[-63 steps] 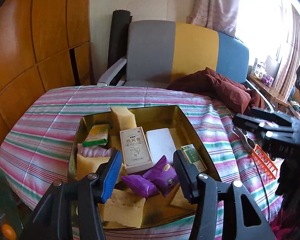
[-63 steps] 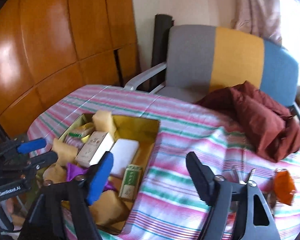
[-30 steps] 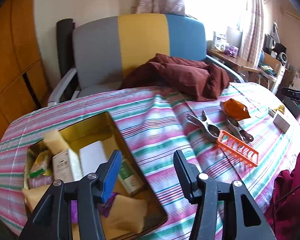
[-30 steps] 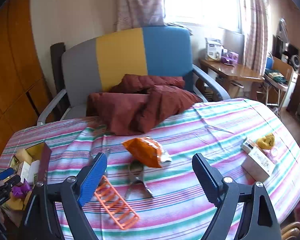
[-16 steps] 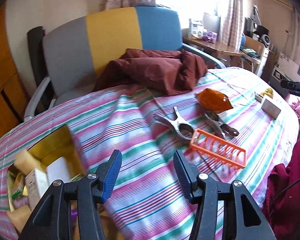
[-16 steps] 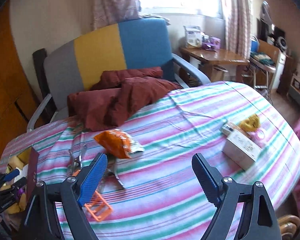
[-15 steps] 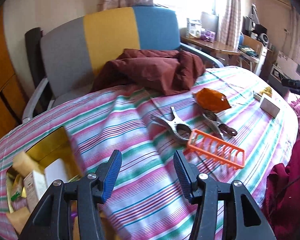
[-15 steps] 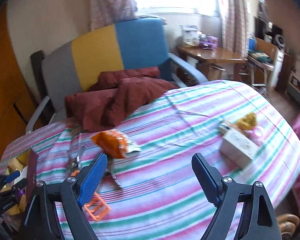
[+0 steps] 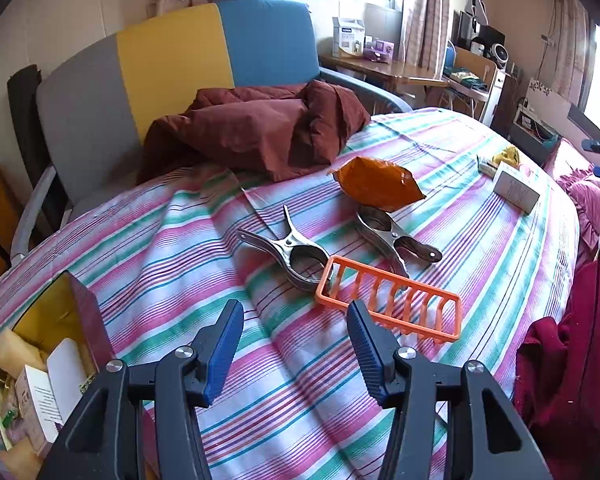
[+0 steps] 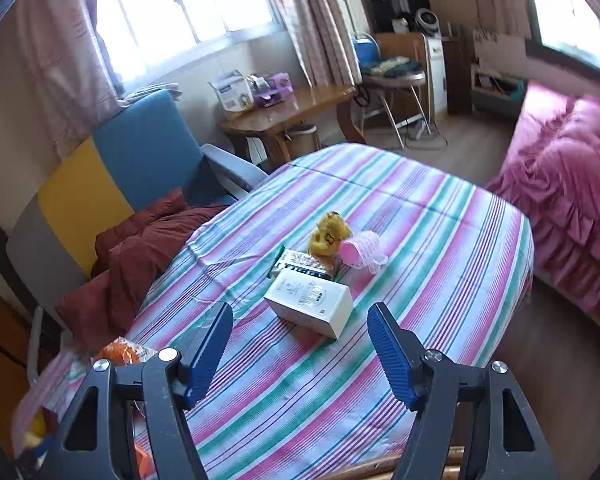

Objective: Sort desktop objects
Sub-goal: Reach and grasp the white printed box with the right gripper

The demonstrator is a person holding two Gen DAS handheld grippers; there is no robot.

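Note:
My left gripper (image 9: 296, 340) is open and empty above the striped cloth, just short of an orange plastic rack (image 9: 388, 304). Beyond the rack lie two metal clamps (image 9: 290, 250) (image 9: 392, 236) and an orange snack bag (image 9: 376, 182). The gold tin (image 9: 80, 312) with boxes and sponges is at the lower left. My right gripper (image 10: 300, 344) is open and empty, facing a white box (image 10: 310, 302). Behind the box are a patterned packet (image 10: 300, 264), a yellow plush toy (image 10: 329, 233) and a pink hair roller (image 10: 362, 252).
A maroon jacket (image 9: 256, 128) lies on the grey, yellow and blue chair (image 9: 172, 52) at the table's far edge. A pink bed (image 10: 568, 184) stands to the right of the table. A wooden side table (image 10: 288, 112) with boxes is by the window.
Both grippers have swung right. The left view moved from the tin to the clamps and rack. The right view moved from the snack bag to the white box and toy. Both stayed open.

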